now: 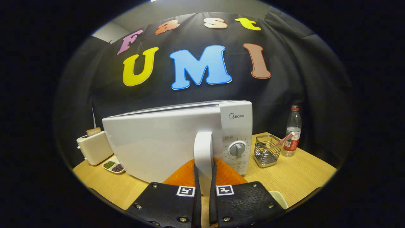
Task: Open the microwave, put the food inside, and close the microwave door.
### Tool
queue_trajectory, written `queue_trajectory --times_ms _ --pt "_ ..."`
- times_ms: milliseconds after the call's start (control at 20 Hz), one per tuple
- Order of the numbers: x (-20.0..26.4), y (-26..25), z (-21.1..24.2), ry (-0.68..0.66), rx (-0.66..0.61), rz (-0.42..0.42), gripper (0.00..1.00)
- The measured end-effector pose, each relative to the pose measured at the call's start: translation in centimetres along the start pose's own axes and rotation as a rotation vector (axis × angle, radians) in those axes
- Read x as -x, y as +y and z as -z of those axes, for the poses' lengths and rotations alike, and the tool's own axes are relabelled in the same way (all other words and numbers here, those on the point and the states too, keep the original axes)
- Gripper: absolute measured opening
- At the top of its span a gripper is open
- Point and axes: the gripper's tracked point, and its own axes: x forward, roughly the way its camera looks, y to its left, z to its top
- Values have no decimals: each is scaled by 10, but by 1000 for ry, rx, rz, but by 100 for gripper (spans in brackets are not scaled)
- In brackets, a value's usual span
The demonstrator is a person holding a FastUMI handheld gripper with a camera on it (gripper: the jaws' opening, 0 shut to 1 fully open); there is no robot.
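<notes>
Gripper view: the hand-held gripper has its two fingers pinched on the upright handle of a white microwave, the handle standing between them and both fingers pressing its sides. The microwave door appears swung partly out toward the camera, its top edge standing away from the body, so the opening step looks to be under way rather than finished; how wide the gap is cannot be told from this angle. The control panel with its round dial sits just right of the handle. No food for the oven can be picked out with certainty: an orange textured surface shows low behind the fingers, but what it is cannot be told, and a pale rounded edge peeks out beside the right finger. On the wooden table, a wire basket holding a striped straw stands just right of the microwave, with a plastic bottle beside it; to the left are a toaster with a slice of bread and a small divided dish. By this reading, pulling the door fully open, loading the food and shutting the door are all left to do
</notes>
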Motion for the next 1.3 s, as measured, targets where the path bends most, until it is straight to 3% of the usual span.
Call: queue_trajectory --times_ms 450,1050,1300 --pt "91 61 24 -22 107 -169 10" --pt "161 171 50 -65 154 -357 9" --pt "168 186 54 -61 141 -290 9"
